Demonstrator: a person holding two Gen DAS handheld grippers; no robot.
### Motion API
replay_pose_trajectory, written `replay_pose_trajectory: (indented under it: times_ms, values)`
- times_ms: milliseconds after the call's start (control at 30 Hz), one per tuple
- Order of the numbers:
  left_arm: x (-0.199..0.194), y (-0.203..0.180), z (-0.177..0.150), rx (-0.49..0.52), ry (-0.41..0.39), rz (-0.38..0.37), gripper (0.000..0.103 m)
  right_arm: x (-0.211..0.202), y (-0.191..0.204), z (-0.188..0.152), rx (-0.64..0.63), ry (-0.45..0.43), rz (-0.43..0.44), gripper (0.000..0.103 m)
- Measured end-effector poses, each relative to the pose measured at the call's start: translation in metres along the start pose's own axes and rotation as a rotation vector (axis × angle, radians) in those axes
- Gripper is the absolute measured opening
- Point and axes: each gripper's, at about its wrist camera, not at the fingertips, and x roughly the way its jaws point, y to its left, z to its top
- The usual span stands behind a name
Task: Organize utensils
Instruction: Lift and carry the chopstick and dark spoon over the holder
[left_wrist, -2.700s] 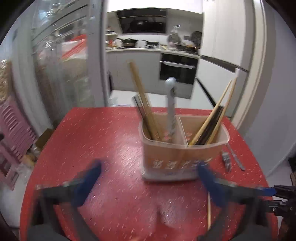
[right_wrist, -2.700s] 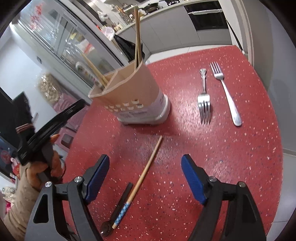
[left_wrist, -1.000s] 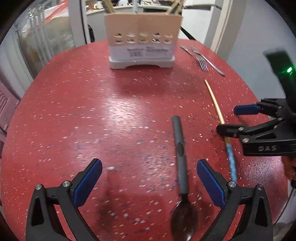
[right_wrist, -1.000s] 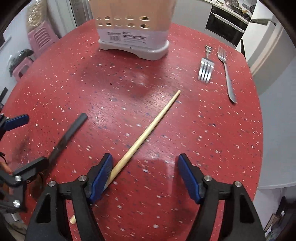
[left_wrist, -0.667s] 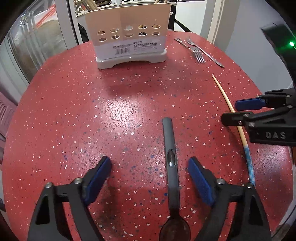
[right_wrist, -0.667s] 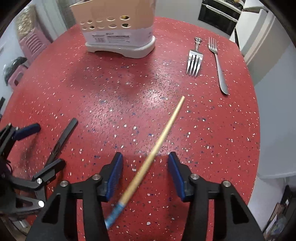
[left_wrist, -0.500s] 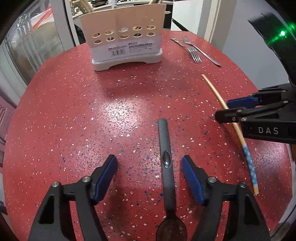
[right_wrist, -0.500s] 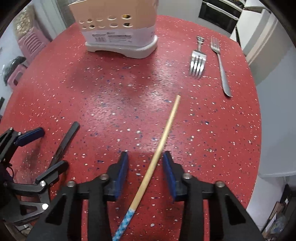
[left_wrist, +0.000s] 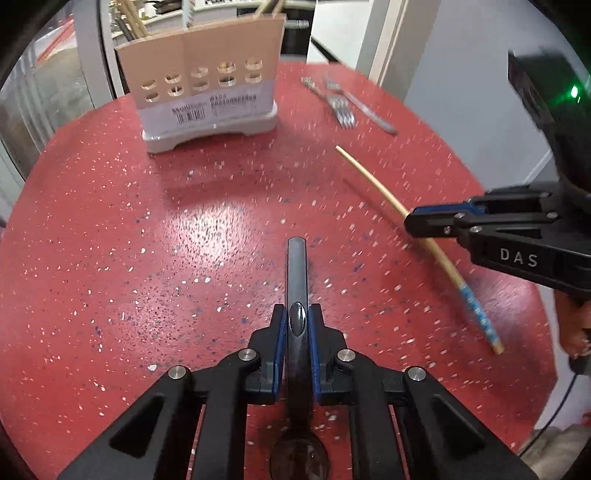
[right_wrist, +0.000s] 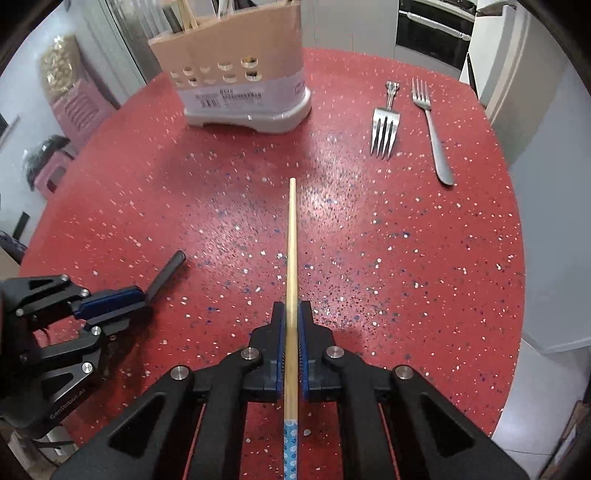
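My left gripper (left_wrist: 296, 321) is shut on the handle of a black spoon (left_wrist: 297, 269) that lies on the red table; its bowl shows under the gripper. My right gripper (right_wrist: 291, 314) is shut on a wooden chopstick (right_wrist: 291, 240) with a blue patterned end; its tip points toward the far side. The right gripper also shows at the right of the left wrist view (left_wrist: 417, 221), and the left gripper at the left of the right wrist view (right_wrist: 140, 295). A tan utensil holder (left_wrist: 207, 92) with chopsticks and utensils stands at the far side; it also shows in the right wrist view (right_wrist: 240, 74).
Two metal forks (right_wrist: 384, 129) (right_wrist: 432, 129) lie at the far right of the red speckled table (right_wrist: 406, 258). They also show in the left wrist view (left_wrist: 343, 107). The table's right edge drops off near a white wall. Pink stools (right_wrist: 70, 110) stand beyond the left edge.
Both grippers have closed: the left on the black spoon's handle, the right on the chopstick. The chopstick has swung in line with the right gripper.
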Motion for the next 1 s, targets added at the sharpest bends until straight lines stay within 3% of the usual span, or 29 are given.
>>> replay_pose_trajectory:
  times_ms: [333, 567, 767, 1000]
  values:
    - [-0.065, 0.019, 0.0, -0.107, -0.249, -0.016, 0.034, -0.054, 0.004, -0.002, 0.047, -0.218, 0.12, 0.007]
    - [-0.1, 0.03, 0.013, -0.145, -0.349, -0.017, 0.034, -0.089, 0.013, 0.012, 0.058, -0.352, 0.165, 0.007]
    - [-0.127, 0.048, 0.036, -0.186, -0.438, -0.01, 0.034, -0.123, 0.019, 0.031, 0.055, -0.441, 0.194, 0.007]
    - [-0.146, 0.072, 0.085, -0.204, -0.535, 0.015, 0.034, -0.141, 0.02, 0.067, 0.055, -0.501, 0.207, 0.007]
